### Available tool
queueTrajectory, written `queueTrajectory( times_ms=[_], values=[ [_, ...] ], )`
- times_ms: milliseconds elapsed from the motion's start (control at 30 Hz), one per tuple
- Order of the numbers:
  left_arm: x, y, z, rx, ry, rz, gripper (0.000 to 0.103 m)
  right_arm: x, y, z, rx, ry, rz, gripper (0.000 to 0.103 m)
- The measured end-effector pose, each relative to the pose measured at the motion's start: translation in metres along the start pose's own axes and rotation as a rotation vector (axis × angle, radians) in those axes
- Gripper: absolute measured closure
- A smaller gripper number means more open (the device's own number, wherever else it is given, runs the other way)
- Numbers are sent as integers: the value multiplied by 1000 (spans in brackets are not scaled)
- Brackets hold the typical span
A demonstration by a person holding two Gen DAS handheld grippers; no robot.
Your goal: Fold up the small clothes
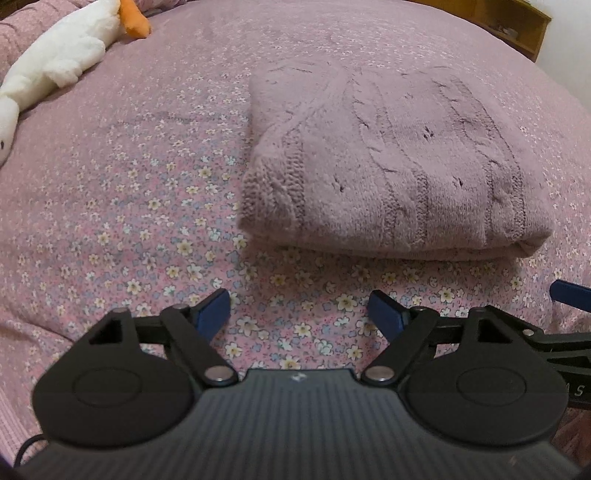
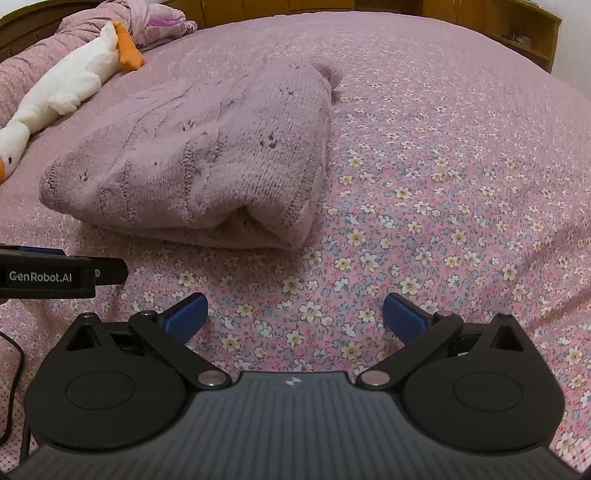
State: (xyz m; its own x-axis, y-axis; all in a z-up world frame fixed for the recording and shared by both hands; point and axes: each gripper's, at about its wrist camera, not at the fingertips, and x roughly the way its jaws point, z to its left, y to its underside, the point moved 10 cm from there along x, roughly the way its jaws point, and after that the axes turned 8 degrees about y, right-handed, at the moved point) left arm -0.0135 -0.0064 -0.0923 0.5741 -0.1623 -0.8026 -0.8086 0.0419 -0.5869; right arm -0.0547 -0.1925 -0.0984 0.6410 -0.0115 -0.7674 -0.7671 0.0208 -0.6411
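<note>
Knitted sweater [image 1: 391, 162]: mauve wool-like yarn, cable and ribbed stitch, soft, matt, slightly fuzzy. Bedspread [image 1: 129, 221]: thin printed cloth, floral, matt, lightly creased. Plush goose [image 1: 55, 59]: white pile fabric, fluffy; orange parts in smoother plush. Left gripper [image 1: 299, 314] and right gripper [image 2: 295, 317]: black matt plastic housing, ribbed top, blue pads of dull finish, bright metal pivot pins. Headboard shelf [image 2: 524, 33]: wood, smooth, lightly sheened.

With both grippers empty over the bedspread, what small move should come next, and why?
Probably tidy the sweater's near right corner, which gapes open. The sweater already lies folded, and the left gripper and right gripper are open short of it, so the right one could press that flap flat.
</note>
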Motion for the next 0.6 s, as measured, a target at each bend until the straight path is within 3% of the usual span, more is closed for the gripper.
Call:
queueTrajectory(
  times_ms=[600],
  values=[
    [3, 0, 1, 12, -7, -8, 18, 4, -2, -1, 1, 0, -3, 0]
  ],
)
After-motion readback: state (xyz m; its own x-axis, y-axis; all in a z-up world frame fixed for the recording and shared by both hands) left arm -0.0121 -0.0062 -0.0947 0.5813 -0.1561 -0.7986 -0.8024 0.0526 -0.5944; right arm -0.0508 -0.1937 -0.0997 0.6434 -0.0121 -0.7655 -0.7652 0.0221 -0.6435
